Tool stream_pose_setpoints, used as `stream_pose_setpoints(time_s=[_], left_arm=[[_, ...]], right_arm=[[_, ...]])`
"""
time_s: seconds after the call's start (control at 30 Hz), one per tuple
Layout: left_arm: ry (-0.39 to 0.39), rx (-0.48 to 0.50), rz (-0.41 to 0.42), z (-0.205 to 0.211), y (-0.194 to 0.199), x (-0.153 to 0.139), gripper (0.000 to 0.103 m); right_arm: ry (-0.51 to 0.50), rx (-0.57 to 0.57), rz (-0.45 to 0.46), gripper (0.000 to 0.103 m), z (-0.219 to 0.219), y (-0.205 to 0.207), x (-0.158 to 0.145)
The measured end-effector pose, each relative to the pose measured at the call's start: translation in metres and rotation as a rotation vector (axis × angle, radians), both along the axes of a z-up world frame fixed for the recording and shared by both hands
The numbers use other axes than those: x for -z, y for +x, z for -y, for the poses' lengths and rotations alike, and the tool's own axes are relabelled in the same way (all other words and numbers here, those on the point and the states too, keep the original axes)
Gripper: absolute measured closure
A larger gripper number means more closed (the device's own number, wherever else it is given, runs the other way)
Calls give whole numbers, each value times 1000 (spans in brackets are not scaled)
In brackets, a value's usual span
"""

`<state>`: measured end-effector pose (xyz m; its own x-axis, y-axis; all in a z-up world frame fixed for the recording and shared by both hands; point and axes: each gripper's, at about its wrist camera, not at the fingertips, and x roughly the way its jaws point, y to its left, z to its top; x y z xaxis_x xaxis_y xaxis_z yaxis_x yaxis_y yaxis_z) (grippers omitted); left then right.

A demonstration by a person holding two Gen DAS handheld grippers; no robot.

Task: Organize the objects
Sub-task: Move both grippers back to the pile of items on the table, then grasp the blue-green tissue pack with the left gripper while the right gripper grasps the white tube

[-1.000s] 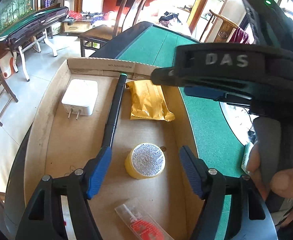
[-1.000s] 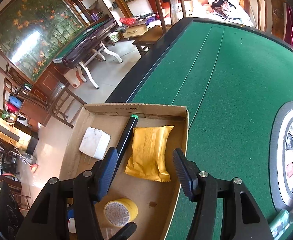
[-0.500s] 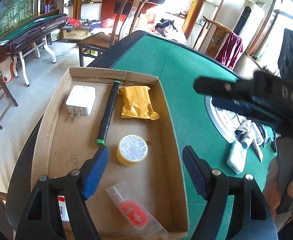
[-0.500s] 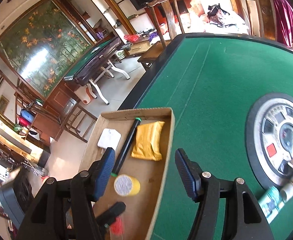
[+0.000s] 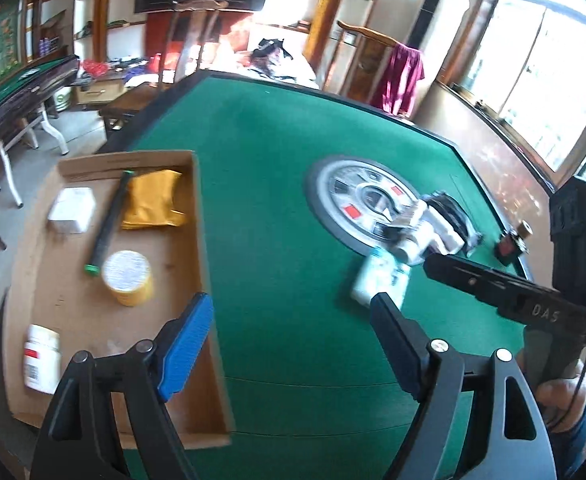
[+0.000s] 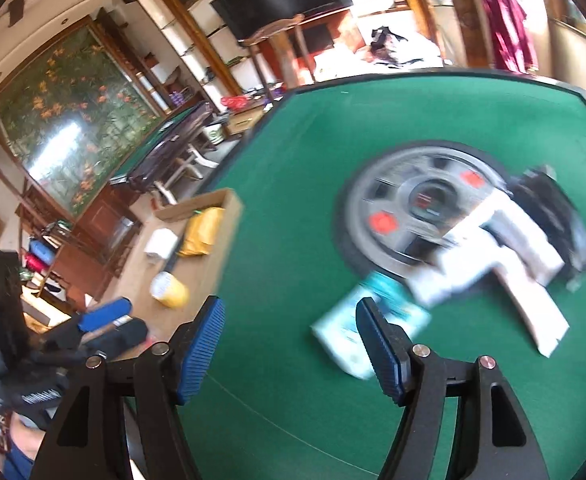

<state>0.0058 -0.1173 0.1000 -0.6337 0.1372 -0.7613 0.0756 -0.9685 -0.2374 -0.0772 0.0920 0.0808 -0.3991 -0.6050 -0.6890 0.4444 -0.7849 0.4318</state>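
A cardboard tray [image 5: 199,240] at the table's left edge holds a white charger [image 5: 71,209], a black pen [image 5: 107,220], a yellow packet [image 5: 153,200], a yellow jar [image 5: 127,276] and a white bottle [image 5: 41,358]. My left gripper [image 5: 293,340] hovers over the green felt just right of the tray, jaws opening, nothing between them. My right gripper [image 6: 291,340] hangs above the felt, jaws opening and empty. A blurred teal-and-white packet [image 6: 345,336] lies just behind its right finger. White boxes [image 6: 493,240] and a black object [image 6: 549,208] are piled beyond.
A round grey dial panel [image 5: 357,196] sits in the middle of the green table [image 5: 273,140], partly under the pile. A small dark bottle [image 5: 513,240] stands right of the pile. Chairs and another table stand beyond the far edge.
Both grippers have swung right, away from the tray and towards the pile at the table's centre. Their jaws stand wider than before. The tray's contents have not moved.
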Motion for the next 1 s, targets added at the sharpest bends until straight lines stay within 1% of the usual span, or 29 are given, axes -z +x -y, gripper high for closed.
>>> stream_pose_setpoints(time_s=[0.1, 0.2, 0.27, 0.33, 0.4, 0.47, 0.53, 0.57, 0.7, 0.87, 0.93, 1.0], left_arm=[[-5, 41, 34, -30, -13, 16, 23], [-26, 94, 70, -57, -29, 35, 23], [-58, 114, 91, -69, -38, 46, 23], [-76, 126, 109, -78, -46, 57, 23], [-84, 127, 130, -82, -54, 65, 23], [-83, 120, 126, -85, -60, 68, 23], [-95, 121, 125, -88, -67, 70, 23], [-101, 124, 128, -90, -71, 71, 23], [-148, 139, 143, -98, -85, 75, 23], [-178, 175, 144, -109, -95, 78, 22], [-215, 195, 167, -117, -102, 83, 21], [-240, 217, 173, -123, -107, 88, 21]], right_arm=[[-26, 44, 14, 30, -32, -6, 14], [-50, 102, -5, 30, -60, -13, 23], [-86, 126, -11, 30, -76, -17, 30], [-105, 125, 20, 29, -87, -24, 36], [-109, 134, 18, 29, -95, -25, 34], [-114, 152, -2, 29, -102, -23, 27], [-134, 177, -15, 26, -113, -23, 23], [-144, 189, -15, 24, -117, -23, 23], [-178, 227, 12, 24, -131, -25, 26], [-191, 235, 12, 24, -132, -27, 25], [-188, 233, 13, 24, -131, -27, 25], [-183, 233, 17, 23, -131, -28, 27]])
